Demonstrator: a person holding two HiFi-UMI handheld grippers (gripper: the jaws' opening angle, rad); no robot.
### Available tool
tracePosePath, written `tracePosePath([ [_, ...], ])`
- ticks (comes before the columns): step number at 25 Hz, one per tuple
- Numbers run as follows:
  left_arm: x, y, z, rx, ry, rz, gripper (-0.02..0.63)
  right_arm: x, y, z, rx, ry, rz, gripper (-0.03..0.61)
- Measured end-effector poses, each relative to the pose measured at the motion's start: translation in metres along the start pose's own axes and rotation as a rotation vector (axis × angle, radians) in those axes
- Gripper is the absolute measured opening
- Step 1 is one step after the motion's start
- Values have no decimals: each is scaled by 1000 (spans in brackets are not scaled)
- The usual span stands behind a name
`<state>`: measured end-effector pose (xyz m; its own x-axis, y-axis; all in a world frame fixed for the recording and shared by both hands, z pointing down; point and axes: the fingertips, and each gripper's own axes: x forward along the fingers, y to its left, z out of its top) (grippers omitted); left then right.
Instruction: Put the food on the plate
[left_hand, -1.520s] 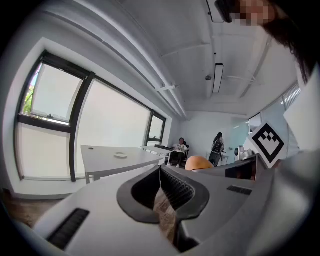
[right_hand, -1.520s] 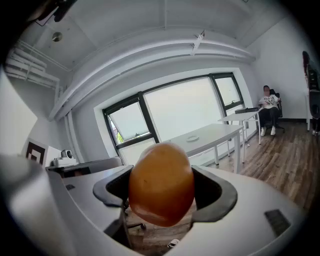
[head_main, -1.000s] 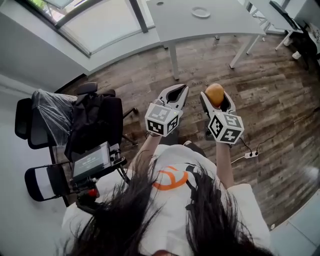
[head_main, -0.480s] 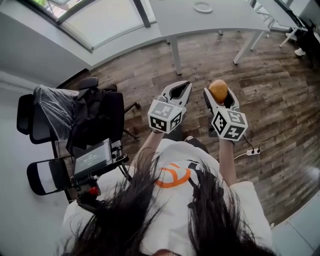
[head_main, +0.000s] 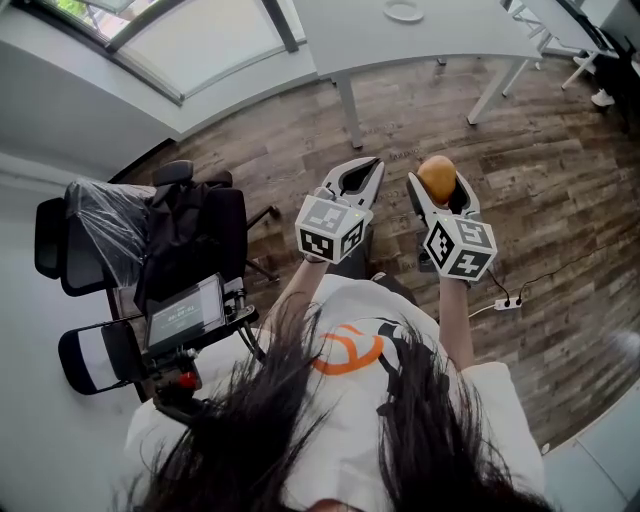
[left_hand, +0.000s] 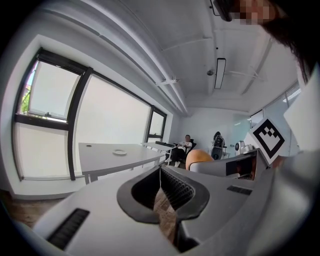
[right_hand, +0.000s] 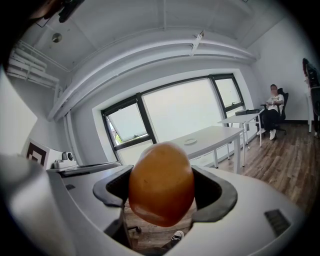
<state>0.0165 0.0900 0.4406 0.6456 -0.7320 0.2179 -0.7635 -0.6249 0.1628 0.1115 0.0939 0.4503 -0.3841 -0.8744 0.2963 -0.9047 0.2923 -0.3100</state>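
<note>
table (head_main: 450, 40) cropped at top, food (head_main: 437, 177) half hidden

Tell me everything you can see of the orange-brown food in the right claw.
The food is smooth and egg-shaped, orange-brown with a faint sheen; whether fruit or bun I cannot tell. It stands roughly on end, pinched at both sides by the right claw, whose dark pads alone touch it. It is held in the air above the wood floor, well short of the white table bearing the plate.
</note>
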Motion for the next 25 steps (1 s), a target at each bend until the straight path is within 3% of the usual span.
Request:
tracePosePath([
  [5, 26, 19, 4, 0, 10, -18, 6, 28, -13, 9, 5, 8, -16, 367],
  [10, 66, 73, 15, -14, 27, -30, 6, 90, -21, 27, 10, 23, -36, 367],
  [14, 77, 85, 25, -1, 18, -33, 6, 101, -22, 36, 10, 10, -40, 367],
  [25, 175, 190, 64, -4, 50, -86, 6, 235, -43, 89, 24, 37, -79, 367],
])
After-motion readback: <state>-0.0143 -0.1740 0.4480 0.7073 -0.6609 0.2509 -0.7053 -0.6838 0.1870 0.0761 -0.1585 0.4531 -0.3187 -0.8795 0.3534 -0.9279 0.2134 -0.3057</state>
